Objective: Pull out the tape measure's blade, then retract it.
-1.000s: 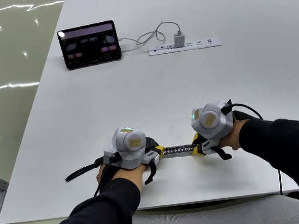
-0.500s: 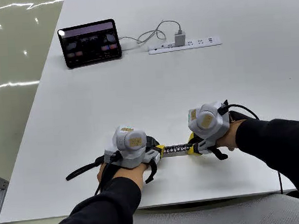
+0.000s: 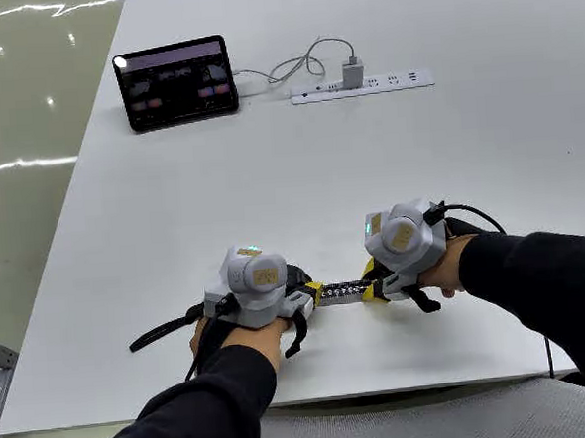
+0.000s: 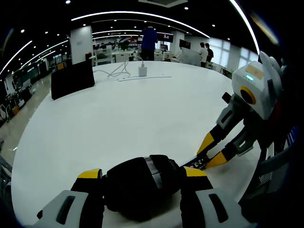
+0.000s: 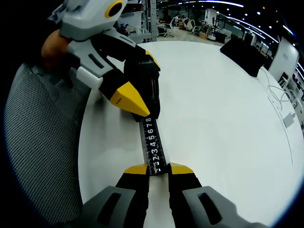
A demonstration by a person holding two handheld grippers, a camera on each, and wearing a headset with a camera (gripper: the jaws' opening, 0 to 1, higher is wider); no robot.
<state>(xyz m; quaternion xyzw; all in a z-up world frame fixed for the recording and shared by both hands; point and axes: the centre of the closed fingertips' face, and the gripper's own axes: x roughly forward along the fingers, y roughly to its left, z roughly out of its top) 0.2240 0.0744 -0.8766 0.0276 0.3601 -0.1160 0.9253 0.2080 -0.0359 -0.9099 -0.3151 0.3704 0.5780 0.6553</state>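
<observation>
Both closed: left gripper (image 4: 142,174) around the tape measure's case (image 4: 140,187), right gripper (image 5: 155,169) on the pulled-out blade (image 5: 151,138).

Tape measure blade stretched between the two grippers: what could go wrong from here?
1. The right gripper pinches only the tip of the black numbered blade; if it slips, the blade may snap back into its case.
2. The left gripper clamps the rounded black tape measure case, which could twist loose.
</observation>
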